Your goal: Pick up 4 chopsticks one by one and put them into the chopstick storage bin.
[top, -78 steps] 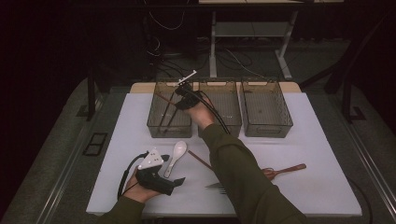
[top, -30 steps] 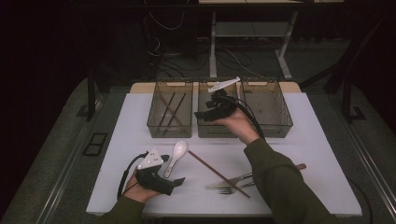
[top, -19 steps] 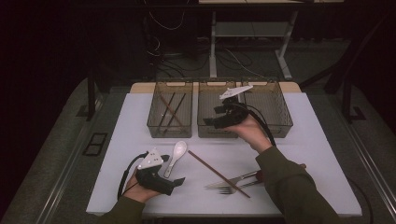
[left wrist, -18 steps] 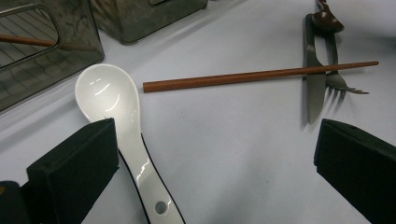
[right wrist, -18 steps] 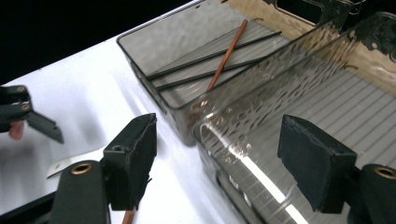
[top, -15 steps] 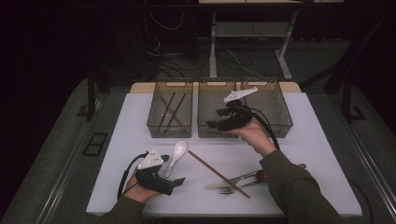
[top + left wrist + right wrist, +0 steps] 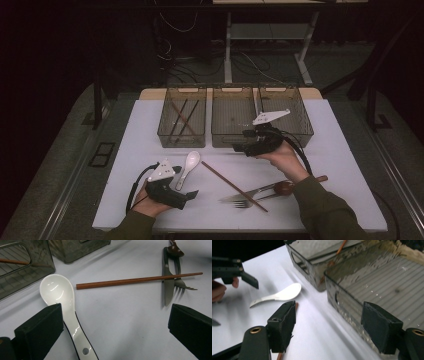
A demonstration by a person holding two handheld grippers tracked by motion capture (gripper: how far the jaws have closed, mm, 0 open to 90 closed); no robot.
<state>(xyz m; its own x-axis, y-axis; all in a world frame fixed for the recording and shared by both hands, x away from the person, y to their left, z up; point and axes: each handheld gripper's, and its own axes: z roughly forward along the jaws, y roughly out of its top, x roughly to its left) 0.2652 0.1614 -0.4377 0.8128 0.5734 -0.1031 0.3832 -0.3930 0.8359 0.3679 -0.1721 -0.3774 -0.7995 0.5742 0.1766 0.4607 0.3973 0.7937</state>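
The right gripper (image 7: pixel 241 147) hangs with jaws well apart and nothing between them, just before the middle smoky clear plastic bin (image 7: pixel 232 116); the left gripper (image 7: pixel 192 193) rests on the white desk (image 7: pixel 345 150), jaws wide and empty, beside the glossy white ceramic spoon (image 7: pixel 63 300); the long brown wooden chopstick (image 7: pixel 135 280) lies nearby across a steel fork (image 7: pixel 183 285).

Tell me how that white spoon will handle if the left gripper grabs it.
The spoon looks glazed and glossy, so probably slippery between the pads. It seems like ceramic: stiff, likely chippable if dropped. Its curved handle lies beside the left gripper, whose jaws stand open.
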